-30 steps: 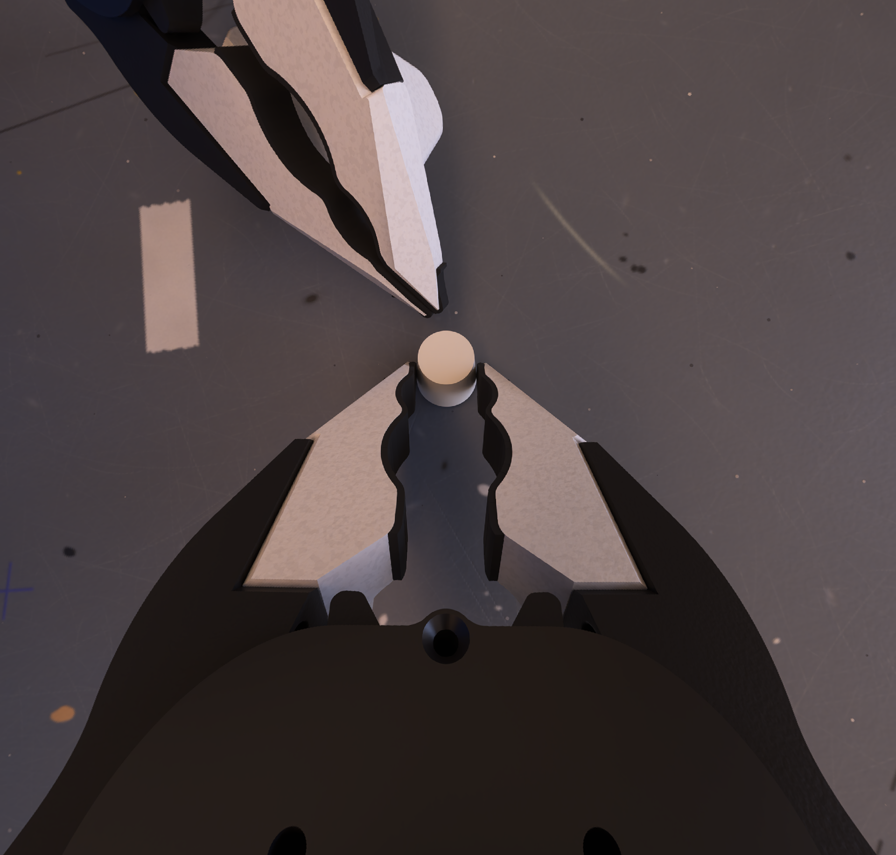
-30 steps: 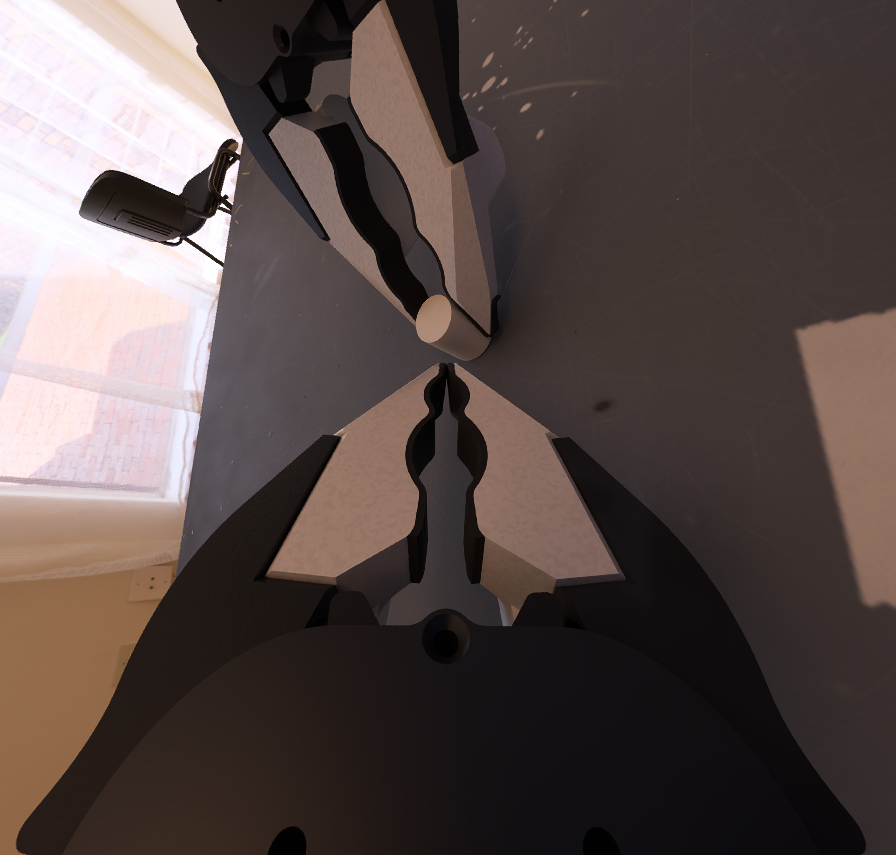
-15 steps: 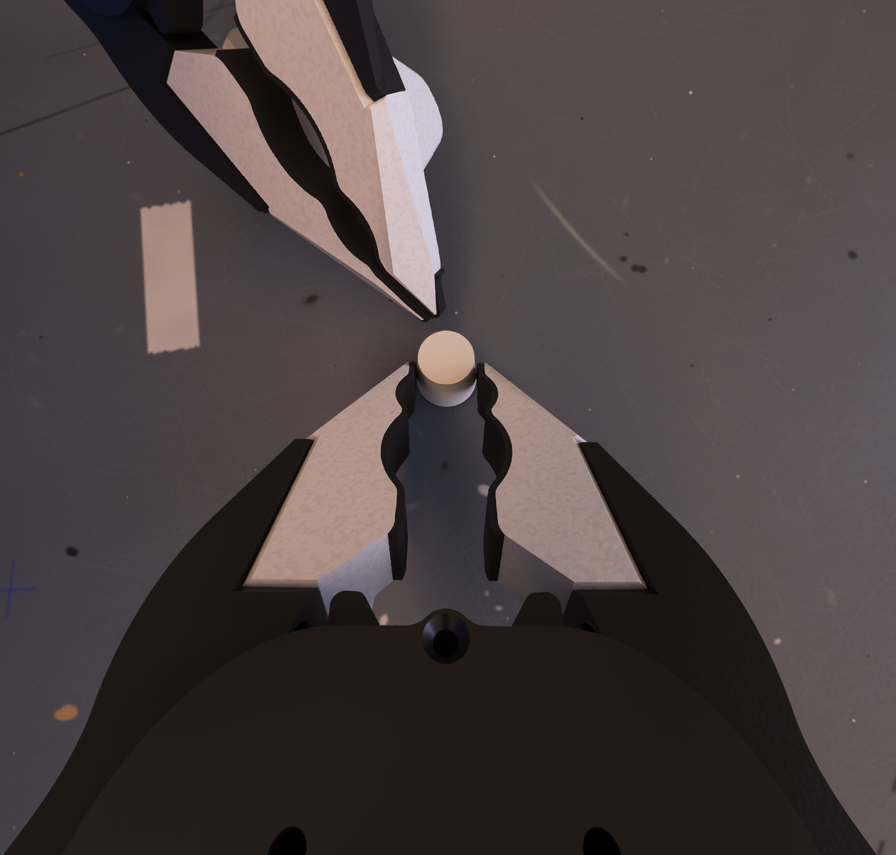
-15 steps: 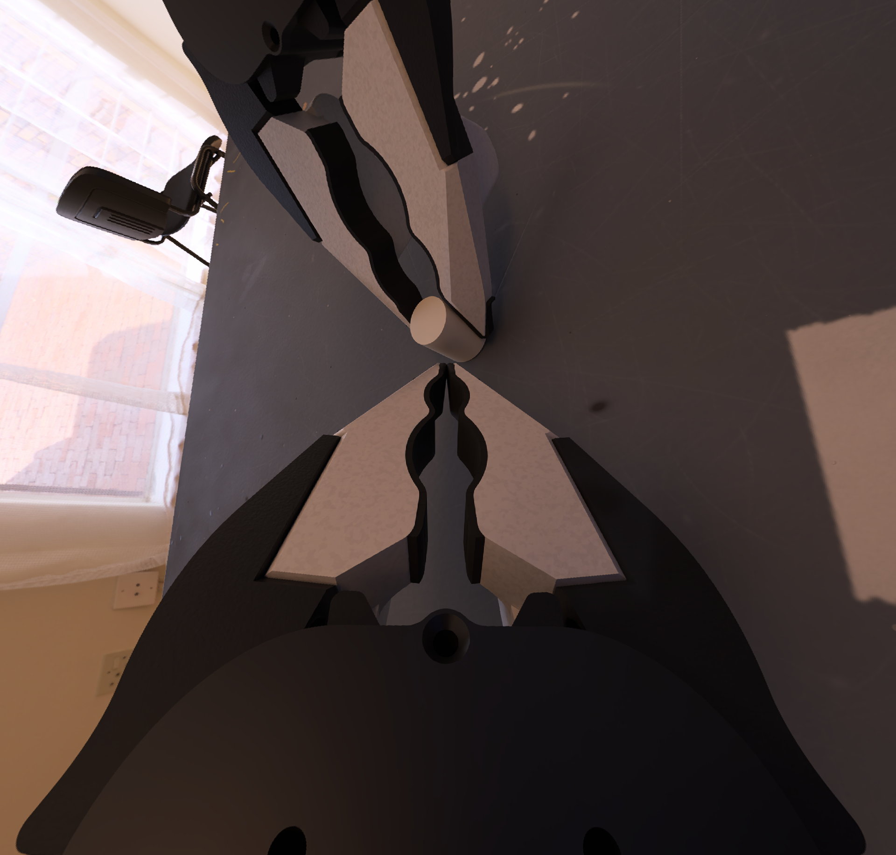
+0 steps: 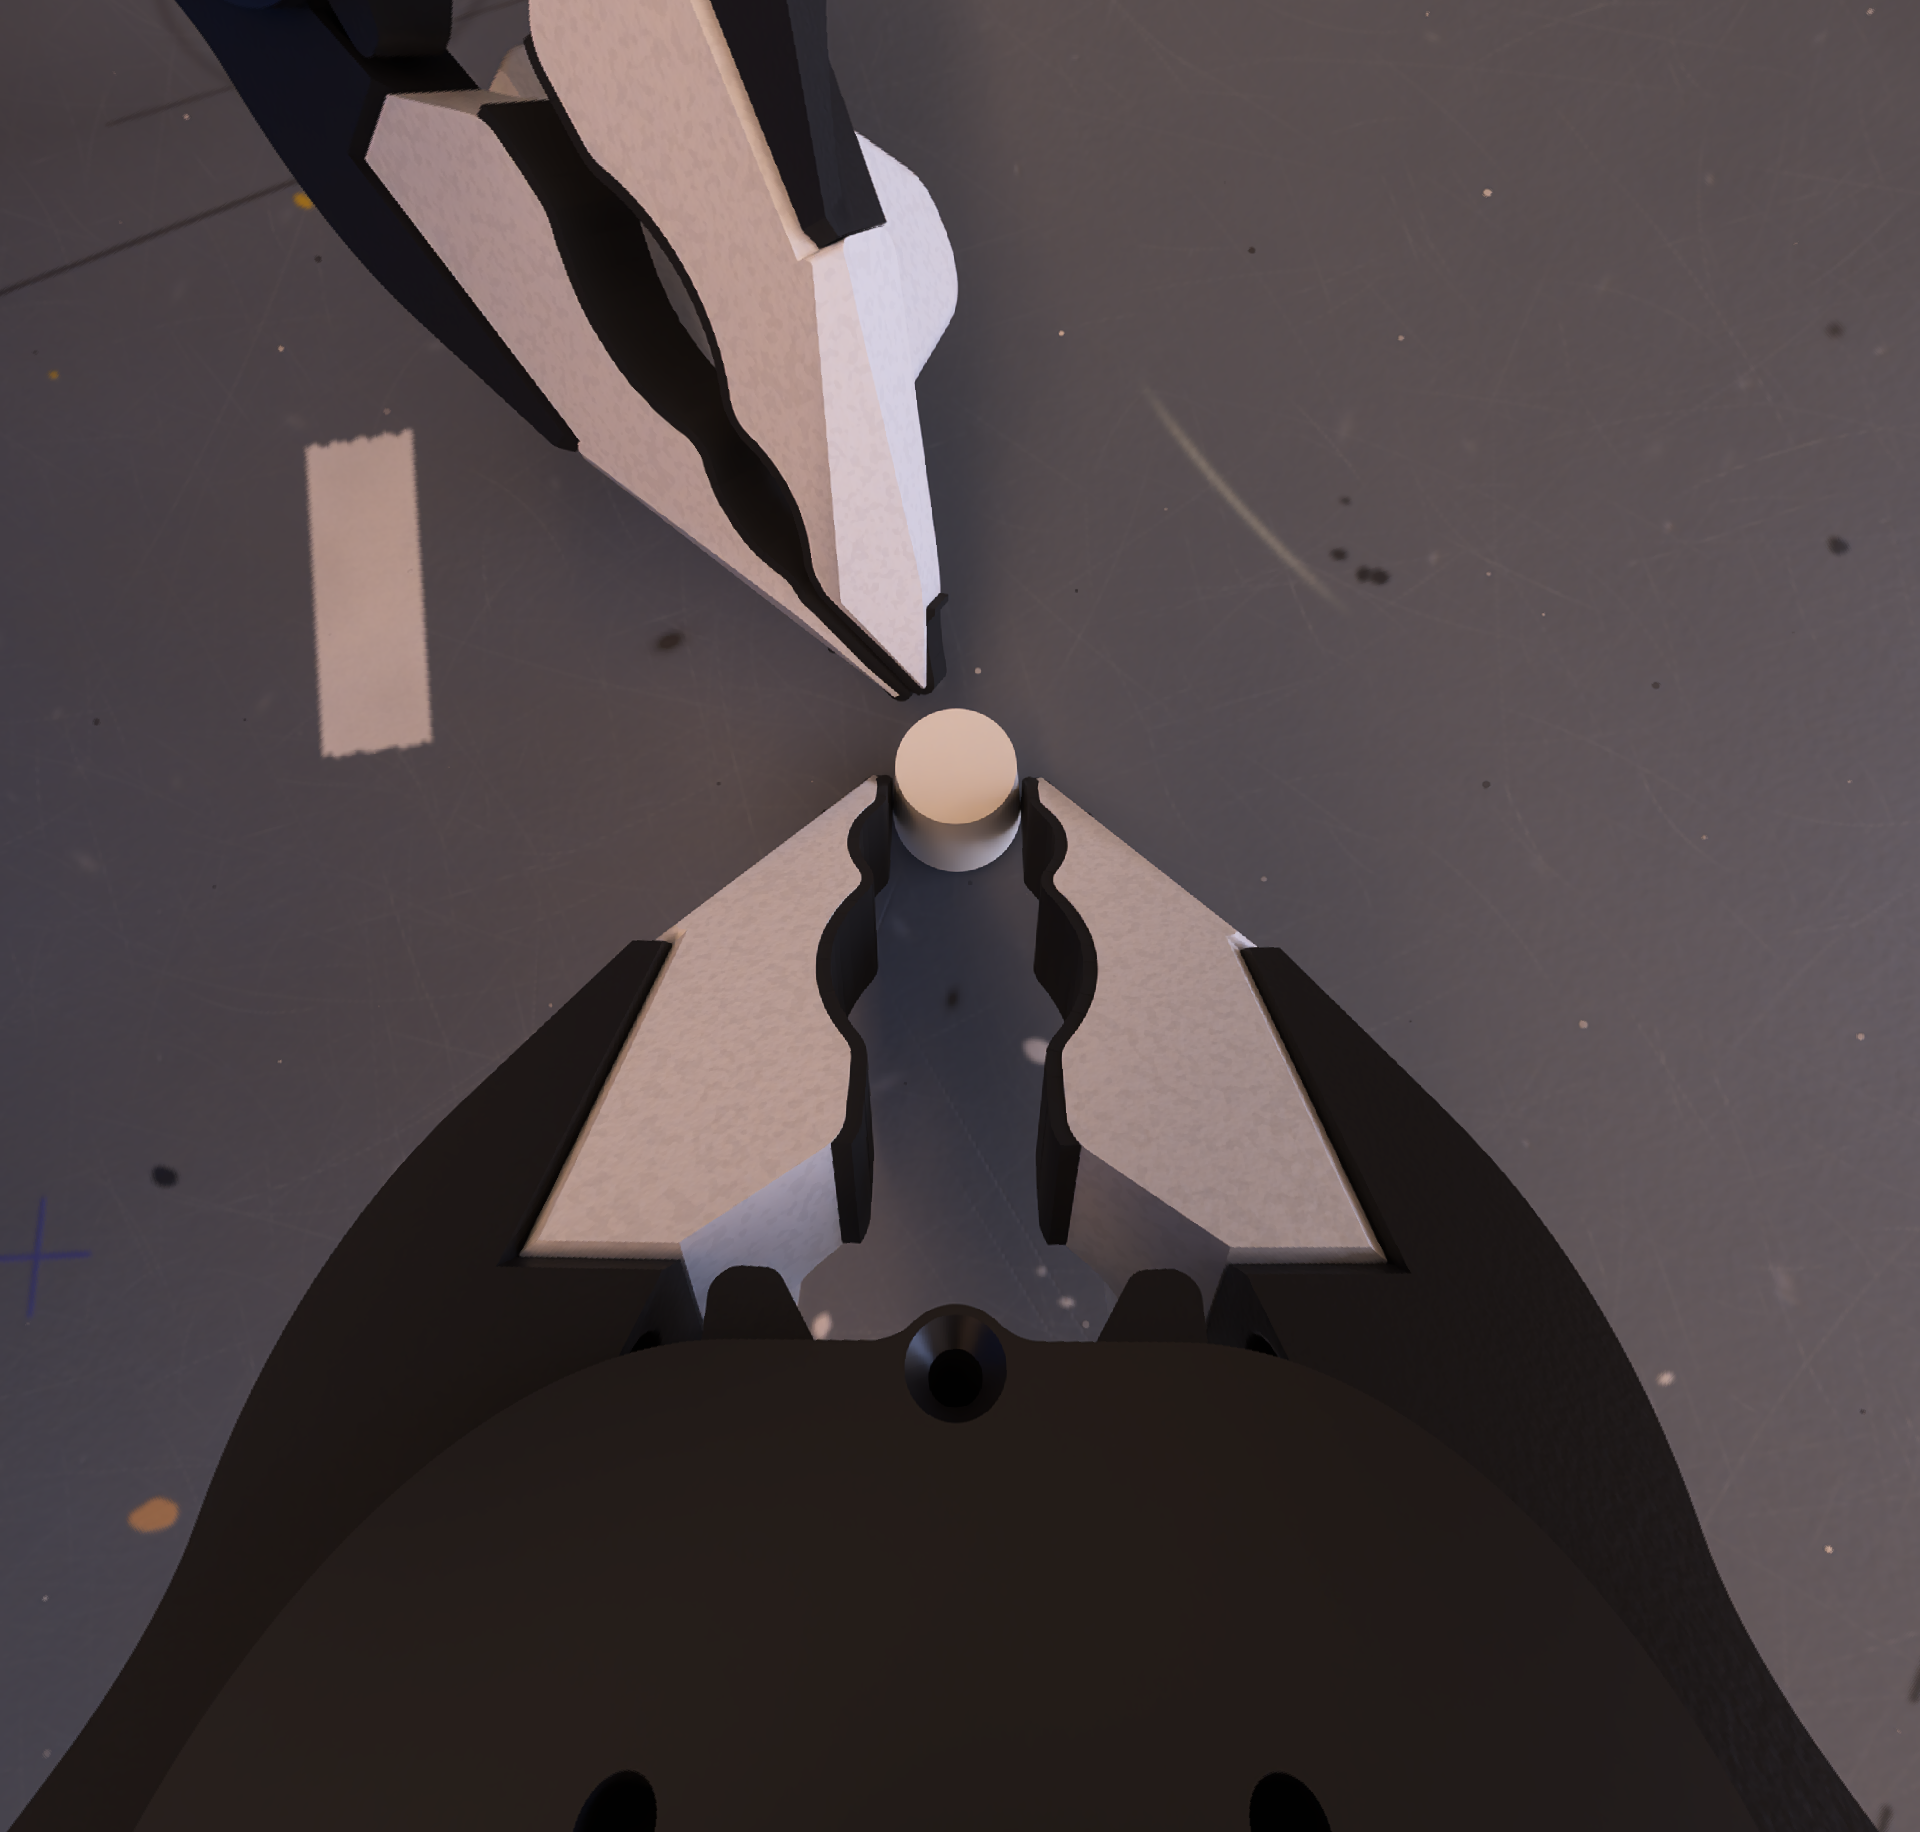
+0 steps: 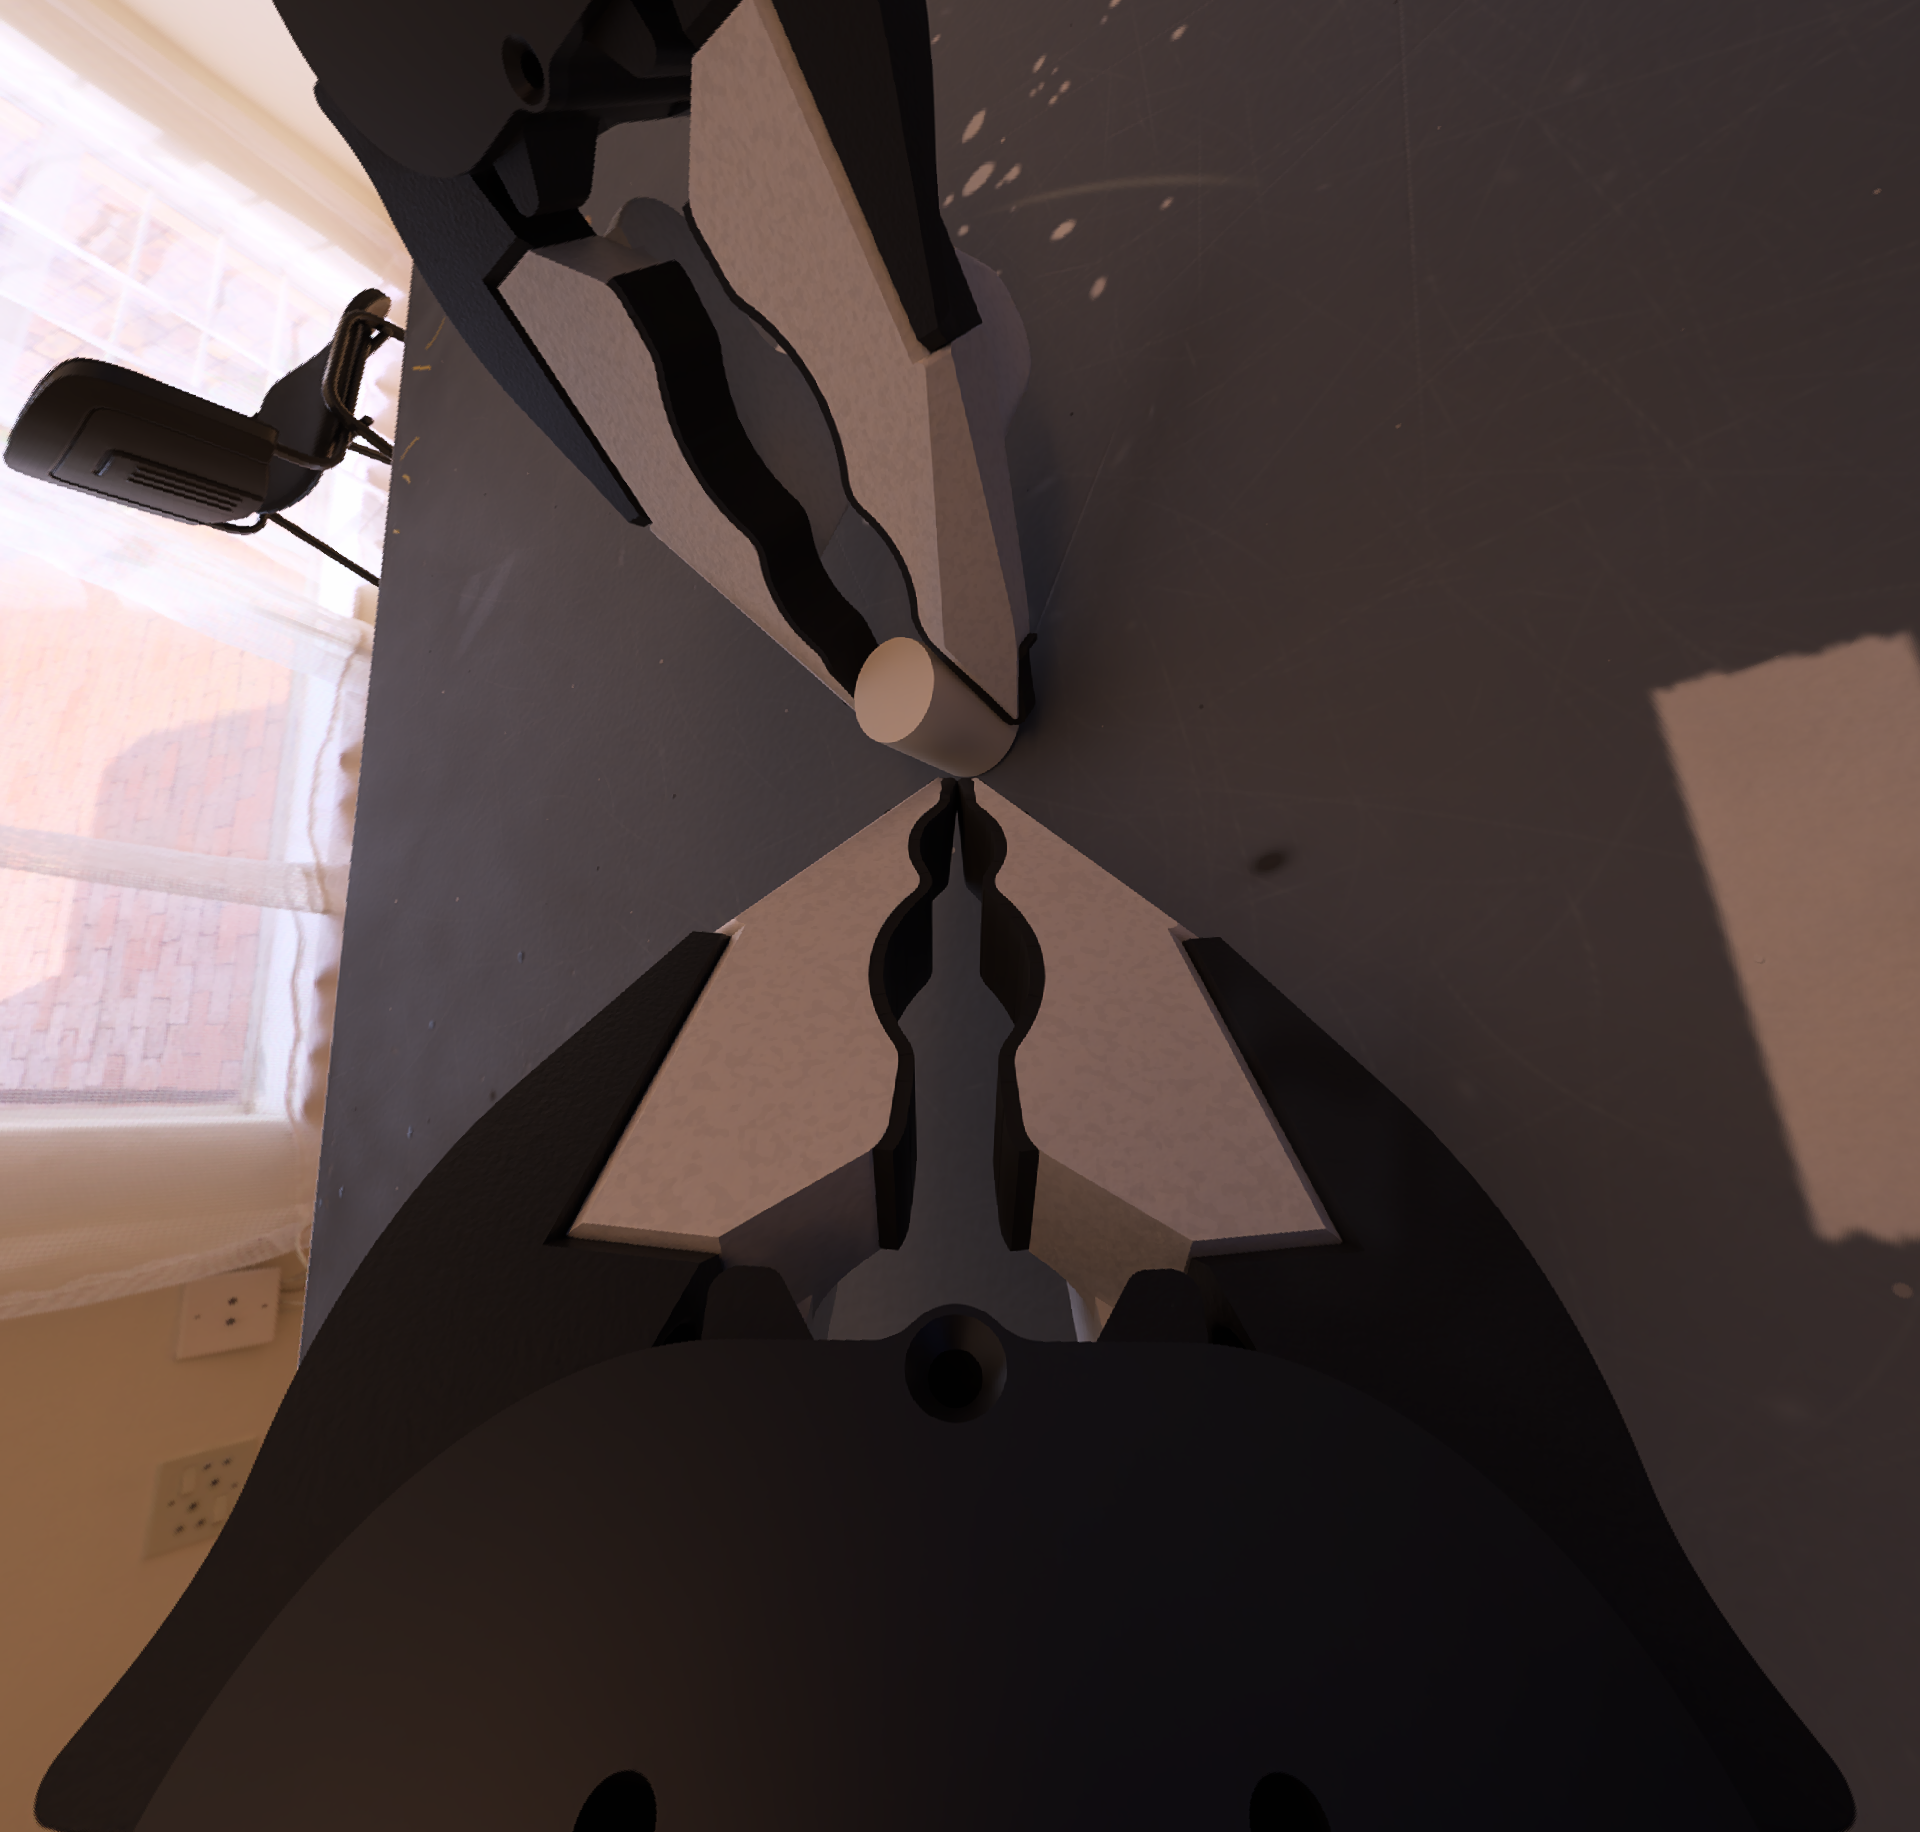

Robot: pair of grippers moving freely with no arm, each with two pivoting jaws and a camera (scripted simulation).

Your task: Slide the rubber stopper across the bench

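The rubber stopper (image 5: 956, 780) is a small cream cylinder standing on the dark bench (image 5: 1455, 743). My left gripper (image 5: 956, 795) is shut on it, with one fingertip touching each side. My right gripper (image 6: 956, 790) is shut and empty. Its tip sits just in front of the stopper (image 6: 914, 707), with a thin gap between them. In the left wrist view the right gripper (image 5: 914, 686) comes in from the upper left and points down at the stopper. In the right wrist view the left gripper (image 6: 940, 712) reaches in from above.
A strip of pale tape (image 5: 369, 593) lies on the bench left of the stopper; it also shows in the right wrist view (image 6: 1808, 951). The bench edge (image 6: 364, 743) runs along a window side, where a black clamped device (image 6: 156, 452) sticks out.
My right gripper has shifted slightly and its tip has crept a little nearer the stopper. The left gripper and the stopper have stayed in place.
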